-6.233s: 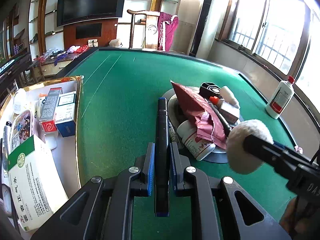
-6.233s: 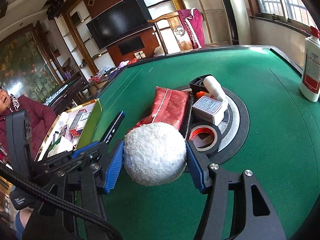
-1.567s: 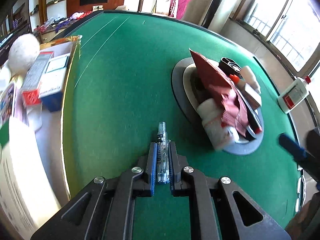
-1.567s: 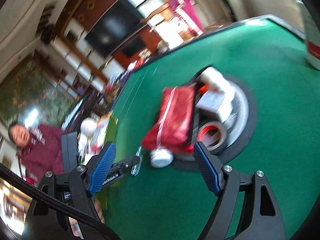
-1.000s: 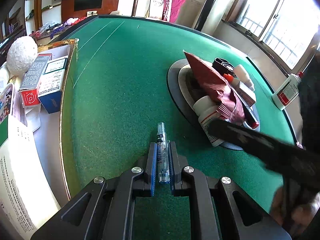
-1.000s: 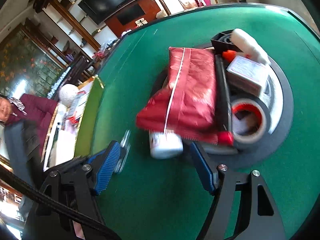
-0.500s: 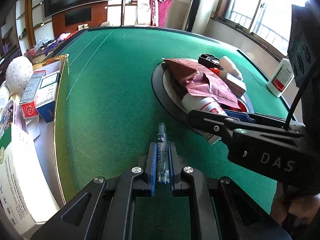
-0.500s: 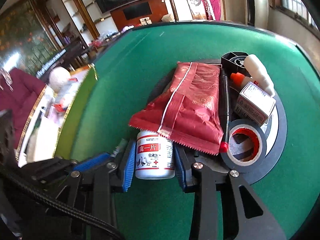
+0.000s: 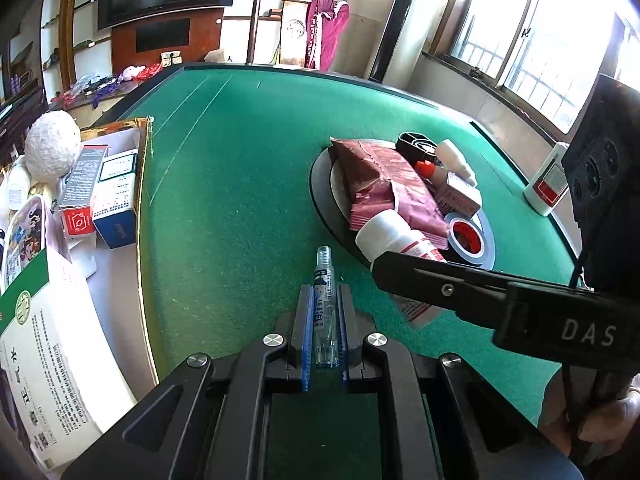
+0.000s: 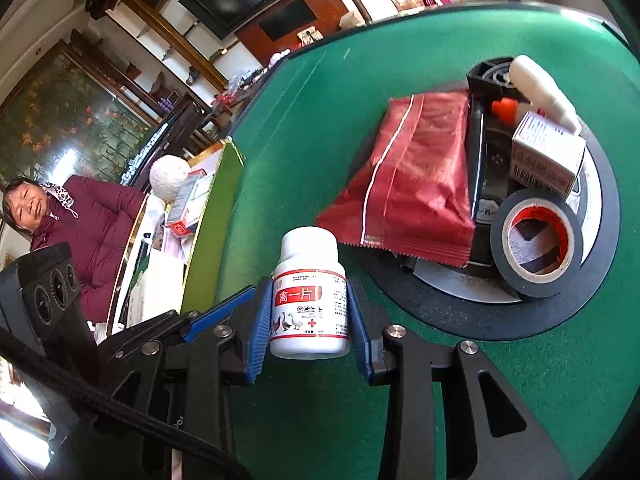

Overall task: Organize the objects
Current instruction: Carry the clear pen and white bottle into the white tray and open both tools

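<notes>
my right gripper (image 10: 310, 312) clamped white pill bottle (image 10: 308, 292), just off round tray (image 10: 472, 320) | my left gripper (image 9: 324, 320) pinched clear vial (image 9: 325, 304), probably a pen, beside tray

Bare green felt (image 9: 248, 184) lies open between the gold-edged box (image 9: 140, 184) and the round tray (image 9: 320, 200). The tray is crowded: red packet (image 10: 416, 184), tape roll (image 10: 536, 240)

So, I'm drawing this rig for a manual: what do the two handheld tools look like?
Both look alike: matte black angular frames with cut-out windows, silver screw heads and ribbed blue pads inside the fingers. The left tool and right tool match in this. The right one carries white "DAS" lettering on its side, and a black cable runs beside it.
</notes>
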### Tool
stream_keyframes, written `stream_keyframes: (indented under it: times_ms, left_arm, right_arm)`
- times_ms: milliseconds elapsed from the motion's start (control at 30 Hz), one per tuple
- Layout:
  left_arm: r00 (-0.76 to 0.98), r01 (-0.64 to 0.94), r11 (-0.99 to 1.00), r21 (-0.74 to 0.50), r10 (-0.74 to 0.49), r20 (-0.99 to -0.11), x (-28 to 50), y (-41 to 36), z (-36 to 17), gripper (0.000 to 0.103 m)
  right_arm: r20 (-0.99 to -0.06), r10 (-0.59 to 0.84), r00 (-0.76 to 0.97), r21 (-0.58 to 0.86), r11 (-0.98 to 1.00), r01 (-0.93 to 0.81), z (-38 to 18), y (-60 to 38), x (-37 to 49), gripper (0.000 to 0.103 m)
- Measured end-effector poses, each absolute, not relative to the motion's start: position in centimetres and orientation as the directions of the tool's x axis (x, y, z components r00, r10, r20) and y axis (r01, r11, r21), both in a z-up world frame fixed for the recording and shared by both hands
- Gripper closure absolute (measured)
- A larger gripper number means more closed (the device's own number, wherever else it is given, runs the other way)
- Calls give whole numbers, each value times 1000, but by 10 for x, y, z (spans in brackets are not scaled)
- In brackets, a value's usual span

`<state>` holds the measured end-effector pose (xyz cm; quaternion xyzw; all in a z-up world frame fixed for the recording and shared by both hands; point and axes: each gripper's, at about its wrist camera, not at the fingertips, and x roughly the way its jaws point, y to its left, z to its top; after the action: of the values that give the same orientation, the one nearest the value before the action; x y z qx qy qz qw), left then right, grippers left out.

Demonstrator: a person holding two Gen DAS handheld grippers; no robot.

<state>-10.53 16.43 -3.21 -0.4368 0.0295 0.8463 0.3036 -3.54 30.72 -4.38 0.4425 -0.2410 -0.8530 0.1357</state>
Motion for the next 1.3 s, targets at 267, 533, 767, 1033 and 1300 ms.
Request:
stream_keyframes:
  times_ms: [267,533,767,1033,1300]
  left_arm:
    - [-471,-532,-824,-196,480,-740,-104,160,-26,95]
    - [-479,-525,-826,-206,487,-730,-105,155,-23,95]
    - [-483,-522,-825,-216,494,-723,-106,152,-21,95]
    - [-490,-518,-822,-238,513,-705,-104,145,-14,95]
    - [-537,-493,-815,-305,560,-631,-96,105,15,95]
  right_arm:
    - [-672,-456,-583,546,-837,25,-38,301,-34,69]
    - [-637,-514,-574,599,-799,51,-35,293,-30,69]
    - [-612,-503,-610,596,-801,61,-26,292,-16,69]
    - [-605,-466,-645,568,-821,61,-20,287,-10,69]
    - [-599,-461,-654,551,-830,81,-11,267,-11,69]
